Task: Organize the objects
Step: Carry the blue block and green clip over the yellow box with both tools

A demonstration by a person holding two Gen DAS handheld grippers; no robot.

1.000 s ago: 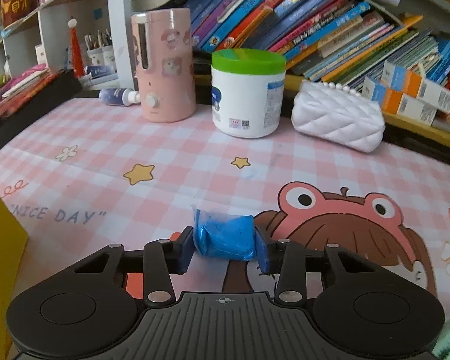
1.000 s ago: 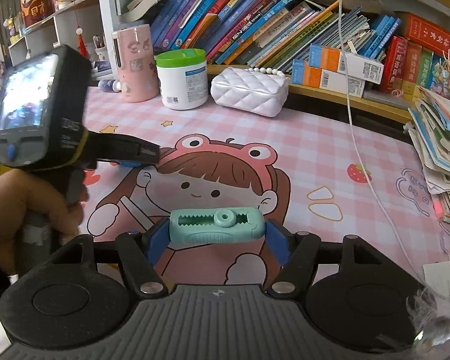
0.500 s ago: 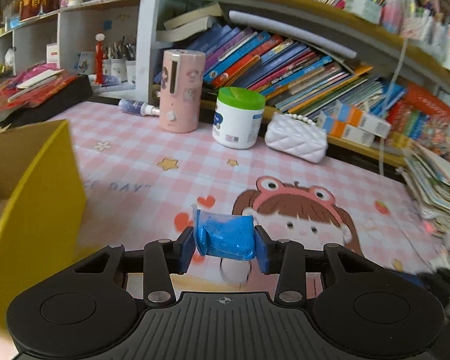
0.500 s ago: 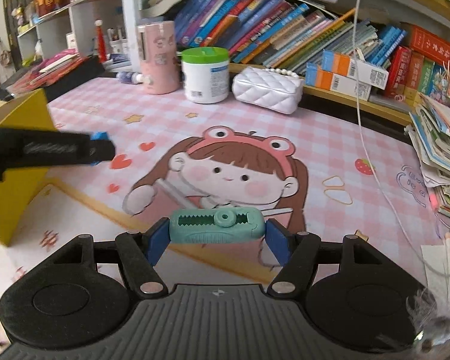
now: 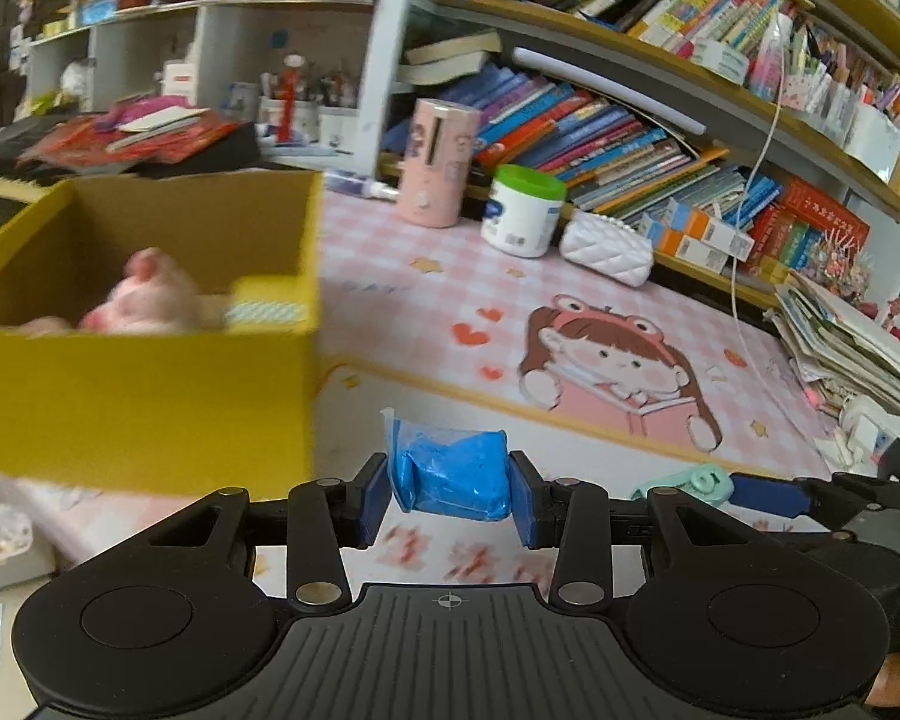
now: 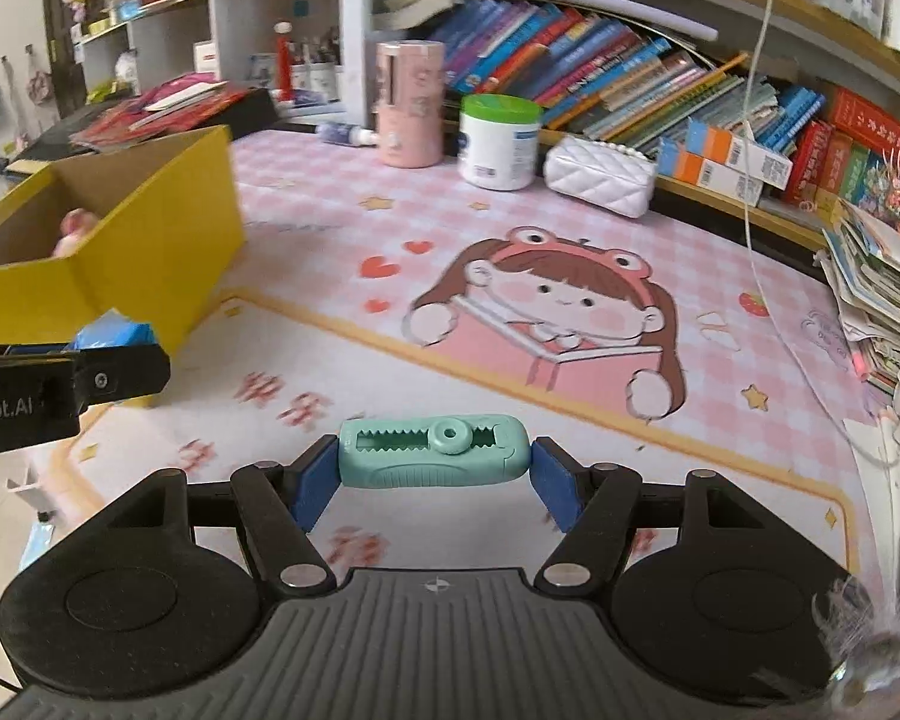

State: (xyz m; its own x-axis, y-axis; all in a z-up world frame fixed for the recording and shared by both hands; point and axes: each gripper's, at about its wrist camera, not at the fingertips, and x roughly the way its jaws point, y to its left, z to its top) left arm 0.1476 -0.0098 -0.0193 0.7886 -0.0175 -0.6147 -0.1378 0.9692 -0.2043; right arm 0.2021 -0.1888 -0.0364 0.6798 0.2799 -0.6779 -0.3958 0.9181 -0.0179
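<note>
The left gripper (image 5: 450, 483) is clamped on a blue packet (image 5: 453, 474), held in the air just off the near right corner of the yellow cardboard box (image 5: 150, 402). The box's tall front wall stands between the packet and the inside, where something pink and soft (image 5: 144, 300) lies, too blurred to name, perhaps a plush toy. To its right the right gripper (image 6: 435, 468) pinches a mint-green toothed clip (image 6: 435, 450) by its two ends, lifted over the pink cartoon desk mat (image 6: 570, 312). At the back of the desk a pink cylinder (image 6: 410, 105), a white tub with a green lid (image 6: 498, 141) and a white quilted purse (image 6: 600, 175) sit in a row before the slanting books (image 6: 600, 78). A white cable (image 6: 768, 252) hangs down across the right side, near a heap of papers (image 6: 882, 300).
</note>
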